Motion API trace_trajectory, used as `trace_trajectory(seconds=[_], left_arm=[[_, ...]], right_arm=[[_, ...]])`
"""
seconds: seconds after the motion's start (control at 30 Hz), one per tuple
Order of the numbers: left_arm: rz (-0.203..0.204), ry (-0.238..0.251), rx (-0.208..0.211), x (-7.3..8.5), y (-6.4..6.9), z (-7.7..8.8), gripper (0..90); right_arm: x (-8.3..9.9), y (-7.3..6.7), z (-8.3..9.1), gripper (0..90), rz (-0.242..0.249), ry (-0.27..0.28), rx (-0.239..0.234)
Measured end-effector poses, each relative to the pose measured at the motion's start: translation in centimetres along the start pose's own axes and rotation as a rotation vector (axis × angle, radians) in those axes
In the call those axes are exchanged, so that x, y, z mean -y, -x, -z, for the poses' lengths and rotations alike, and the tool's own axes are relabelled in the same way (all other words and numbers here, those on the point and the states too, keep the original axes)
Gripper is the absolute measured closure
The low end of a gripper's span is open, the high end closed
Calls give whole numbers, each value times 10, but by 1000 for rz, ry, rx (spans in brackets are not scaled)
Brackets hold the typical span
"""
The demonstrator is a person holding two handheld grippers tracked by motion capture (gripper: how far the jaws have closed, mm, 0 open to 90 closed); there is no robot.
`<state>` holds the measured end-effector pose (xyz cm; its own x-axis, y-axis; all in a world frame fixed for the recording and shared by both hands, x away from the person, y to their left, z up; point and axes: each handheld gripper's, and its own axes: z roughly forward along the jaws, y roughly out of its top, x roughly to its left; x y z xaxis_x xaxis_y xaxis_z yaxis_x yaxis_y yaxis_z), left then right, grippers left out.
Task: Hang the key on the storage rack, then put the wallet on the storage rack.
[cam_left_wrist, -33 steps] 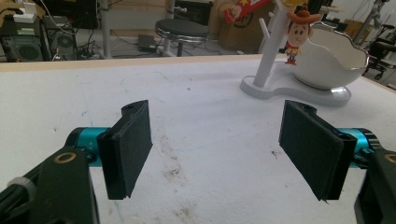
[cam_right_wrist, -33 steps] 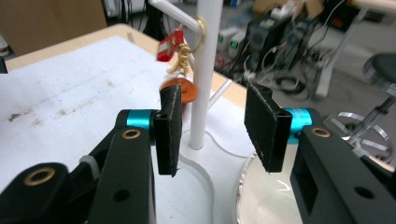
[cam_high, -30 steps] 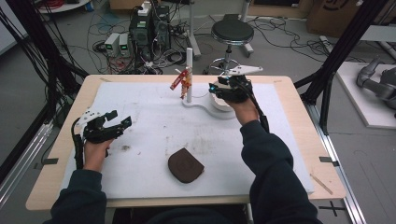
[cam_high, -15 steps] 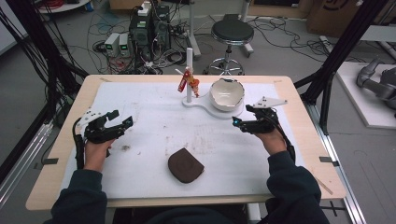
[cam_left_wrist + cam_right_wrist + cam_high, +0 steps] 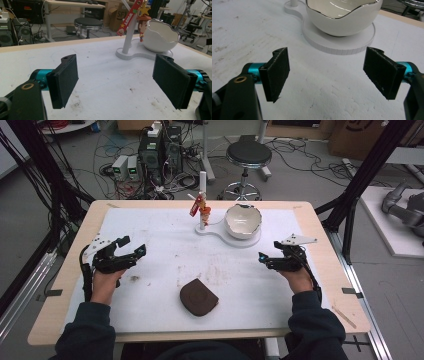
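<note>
A red-strap keychain (image 5: 200, 206) with a small cowboy figure (image 5: 143, 23) hangs on the post of a white stand (image 5: 220, 231). The stand also carries a white eggshell-shaped bowl (image 5: 242, 221). My right gripper (image 5: 265, 260) hovers low over the mat, to the right of and nearer than the bowl (image 5: 342, 17). Its jaws have just been opening and stand open with nothing between them (image 5: 327, 75). My left gripper (image 5: 134, 246) is at the table's left. It points toward the stand (image 5: 136, 51); its jaws have just opened a little wider and are empty.
A brown leather pouch (image 5: 198, 297) lies flat on the white mat (image 5: 165, 235) near the front middle. Wooden table edges (image 5: 345, 265) frame the mat. Behind the table stand a stool (image 5: 248, 155) and electronics with cables (image 5: 155, 155).
My right hand has left the stand's post and come right, down and nearer, its jaws opening. The keychain stays hanging on the post. The left hand has held its place.
</note>
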<state>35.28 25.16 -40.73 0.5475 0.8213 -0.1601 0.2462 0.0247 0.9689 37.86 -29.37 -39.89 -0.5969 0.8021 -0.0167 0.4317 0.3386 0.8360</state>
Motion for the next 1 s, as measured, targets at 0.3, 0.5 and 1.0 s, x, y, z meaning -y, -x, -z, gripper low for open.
trace_trajectory(seconds=[0.3, 0.5, 1.0], left_arm=[[25, -29, 42, 5, 0, -9, 204], [15, -52, 59, 5, 3, -11, 210], [-4, -186, 245, 18, 30, -33, 252]], right_arm=[[0, -2, 3, 216, -6, 5, -8], [-3, -5, 5, 217, 0, 18, -35], [-10, -23, -12, 217, -16, 8, -171]])
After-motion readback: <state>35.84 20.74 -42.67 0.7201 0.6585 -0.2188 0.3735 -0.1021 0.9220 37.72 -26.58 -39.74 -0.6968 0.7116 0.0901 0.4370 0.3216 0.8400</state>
